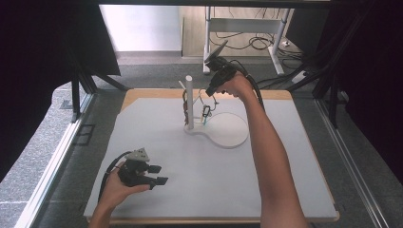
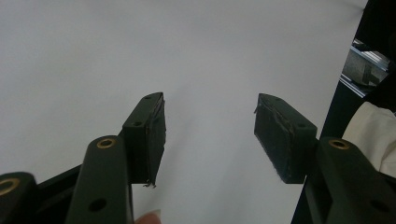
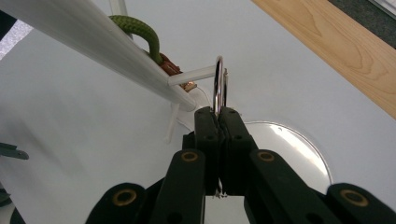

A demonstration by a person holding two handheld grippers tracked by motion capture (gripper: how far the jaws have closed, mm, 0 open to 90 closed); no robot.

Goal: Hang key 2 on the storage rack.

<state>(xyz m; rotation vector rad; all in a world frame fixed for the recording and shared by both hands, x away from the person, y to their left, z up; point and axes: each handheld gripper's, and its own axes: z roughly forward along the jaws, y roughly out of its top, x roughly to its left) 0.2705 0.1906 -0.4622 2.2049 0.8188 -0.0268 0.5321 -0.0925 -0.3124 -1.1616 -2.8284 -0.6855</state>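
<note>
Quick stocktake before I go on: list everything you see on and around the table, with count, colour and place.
Stand: one, white post with side pegs on a round flat base, far middle of the table.
Metal ring: one, silver, at a peg tip, pinched by the right gripper.
Green cord loop: one, hung on the post.
Table: one, white top, wood edge.
Desk frame: one, white, on the floor behind.
Left gripper: black, open, near left, holding nothing.
Right gripper: black, shut on the ring.
</note>
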